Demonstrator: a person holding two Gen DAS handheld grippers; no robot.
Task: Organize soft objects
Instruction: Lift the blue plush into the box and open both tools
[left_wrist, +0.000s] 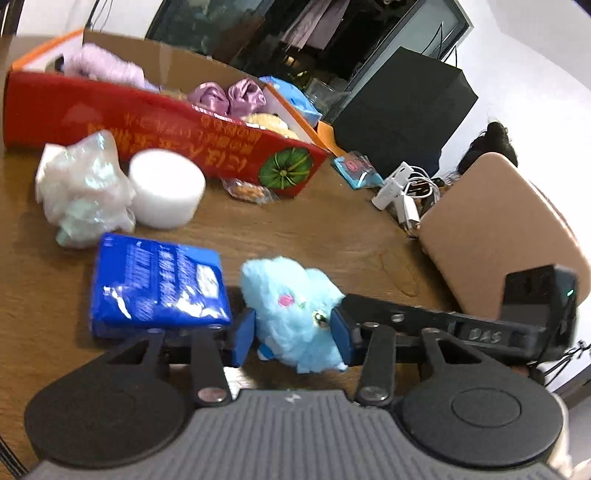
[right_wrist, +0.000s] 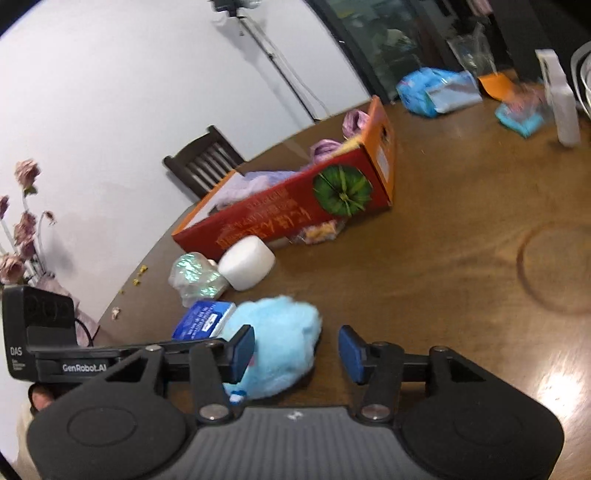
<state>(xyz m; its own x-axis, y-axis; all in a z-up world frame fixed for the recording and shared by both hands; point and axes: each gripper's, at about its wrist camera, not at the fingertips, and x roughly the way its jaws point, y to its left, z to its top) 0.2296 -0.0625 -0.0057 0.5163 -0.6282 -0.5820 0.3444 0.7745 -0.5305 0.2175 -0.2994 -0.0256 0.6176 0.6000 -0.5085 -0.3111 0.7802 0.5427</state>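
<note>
**Blue plush toy between the left tongs, beside the right ones**

The fluffy light-blue plush toy (left_wrist: 295, 314) lies on the brown wooden table (left_wrist: 314, 236), right between the blue pads of the left gripper (left_wrist: 293, 332). Both pads sit against its fur, so the left tongs are clenched on the toy. In the right wrist view the same toy (right_wrist: 275, 343) spreads past the left pad of the right gripper (right_wrist: 297, 350) and fills only part of the gap; the right-hand pad stands clear of it over bare wood, so those tongs are released and grasp nothing.

At 9 o'clock of the toy, touching or just beside it, lies a flat blue plastic-wrapped pack (left_wrist: 159, 284). Farther off, toward 11 o'clock, stand a crumpled iridescent clear wrapper (left_wrist: 83, 188) and a round white foam roll (left_wrist: 166, 188), just beside each other.

Beyond them the long red cardboard box with a green pumpkin picture (left_wrist: 166, 125) lies open-topped, holding a lilac fuzzy item (left_wrist: 107, 66), shiny purple satin cloth (left_wrist: 229, 96) and a yellow fuzzy piece (left_wrist: 266, 122). A small clear snack packet (left_wrist: 247, 192) rests against its near side.

From 1 to 3 o'clock of the toy the table is open wood up to a tan chair back (left_wrist: 498, 229) at the edge, with white chargers and cables (left_wrist: 406, 192) nearby.

Both grippers point forward and downward at the tabletop, side by side.
</note>
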